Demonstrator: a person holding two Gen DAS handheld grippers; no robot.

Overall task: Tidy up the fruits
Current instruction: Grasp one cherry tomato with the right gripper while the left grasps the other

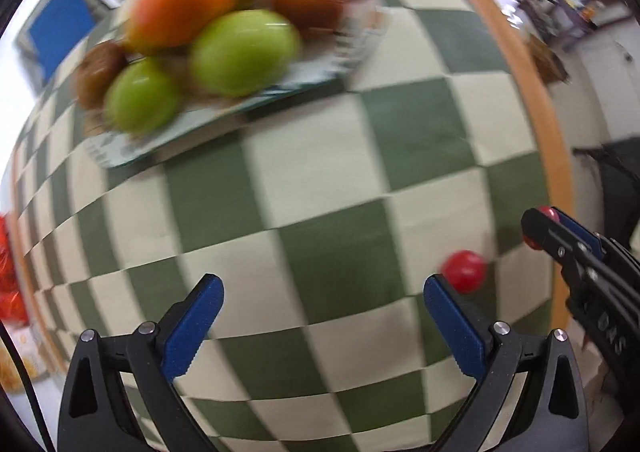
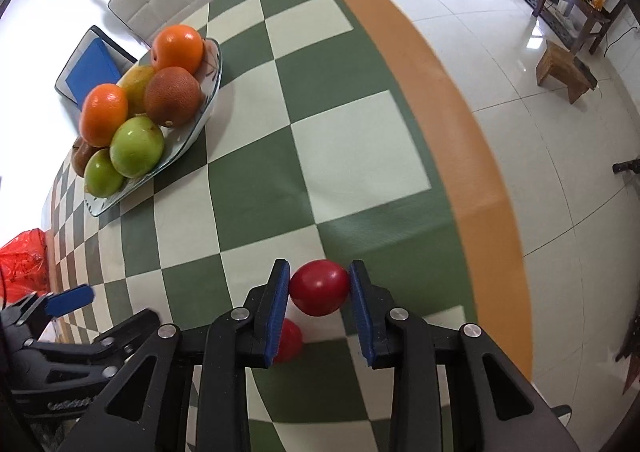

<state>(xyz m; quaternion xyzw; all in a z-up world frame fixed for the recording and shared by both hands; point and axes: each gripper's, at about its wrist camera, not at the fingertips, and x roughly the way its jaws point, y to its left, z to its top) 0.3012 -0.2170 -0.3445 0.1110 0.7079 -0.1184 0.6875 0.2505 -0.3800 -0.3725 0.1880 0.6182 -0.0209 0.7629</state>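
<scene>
Checkered tablecloth: right claw pinching red fruit (near-round, axis unclear); left claw spread.

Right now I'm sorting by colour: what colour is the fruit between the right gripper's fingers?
Red fruit, clearest in the right wrist view.

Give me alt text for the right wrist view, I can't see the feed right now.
The right tongs are closed on a small red fruit above a green-and-cream checkered tablecloth, with a second red fruit lying on the cloth just below. A glass dish at upper left holds oranges and green fruits; the left tongs show at the lower left edge.
</scene>
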